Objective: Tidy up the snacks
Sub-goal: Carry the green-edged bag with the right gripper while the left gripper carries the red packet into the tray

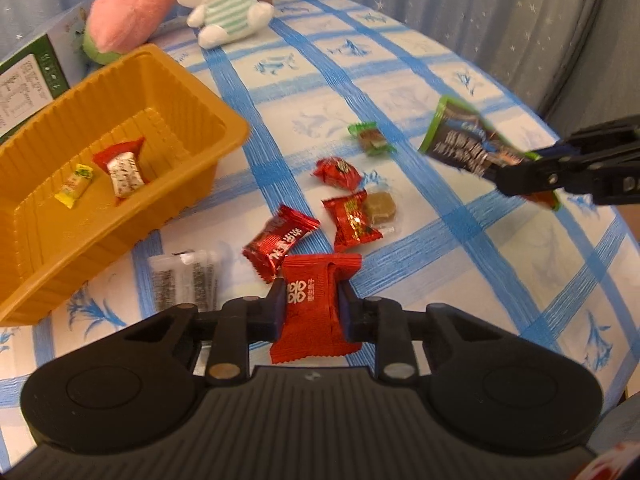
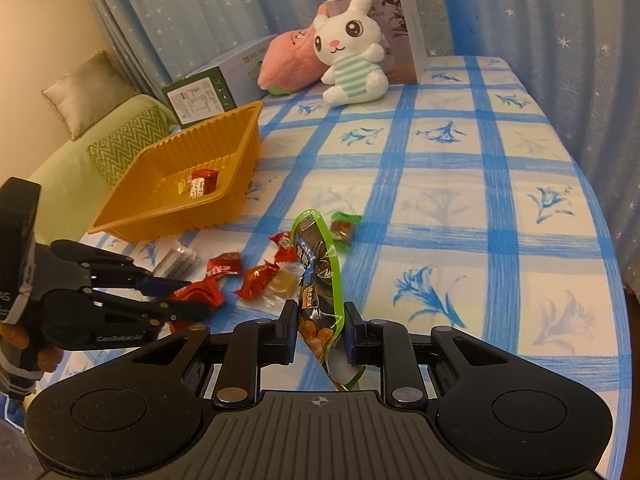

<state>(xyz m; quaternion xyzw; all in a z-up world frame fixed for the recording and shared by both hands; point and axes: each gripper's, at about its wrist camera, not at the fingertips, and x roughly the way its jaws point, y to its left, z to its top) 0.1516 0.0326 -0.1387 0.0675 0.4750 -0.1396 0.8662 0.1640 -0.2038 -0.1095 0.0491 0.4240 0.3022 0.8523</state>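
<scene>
1. Your left claw point(image 1: 311, 309) is clamped on a flat red snack packet point(image 1: 316, 308); both pads press its sides, and the packet stands upright between them just above the bench point(image 1: 440, 264).
2. Your right claw point(image 2: 320, 330) is clamped on a dark green-edged snack pouch point(image 2: 318, 276), gripped near its lower end so the pouch juts forward and up, off the cloth.
3. Just ahead of the left claw, loose sweets lie in a cluster on the blue-checked cloth: a red wrapped candy point(image 1: 280, 242), a second red candy point(image 1: 352, 220) touching a clear-wrapped brown sweet point(image 1: 382, 210), and a third red candy point(image 1: 336, 172) a little farther off.
4. A green-wrapped sweet point(image 1: 371, 138) lies apart from that cluster, farther out on the cloth.
5. A clear packet with dark print point(image 1: 184, 280) lies flat just beside the near wall of the orange tray point(image 1: 192, 92).
6. The tray sits to the left of the sweets. Inside it lie a small yellow candy point(image 1: 75, 185) and a red-and-white candy point(image 1: 125, 172), close together on its floor.
7. Beyond the tray, at the far edge of the bench, a white plush rabbit point(image 2: 352, 52) leans against a pink plush toy point(image 2: 290, 62), with a green-ended box point(image 2: 200, 98) and a tall open box point(image 2: 400, 32) behind them.
8. In the right wrist view, your hand point(image 2: 24, 344) shows behind the left claw's body.
</scene>
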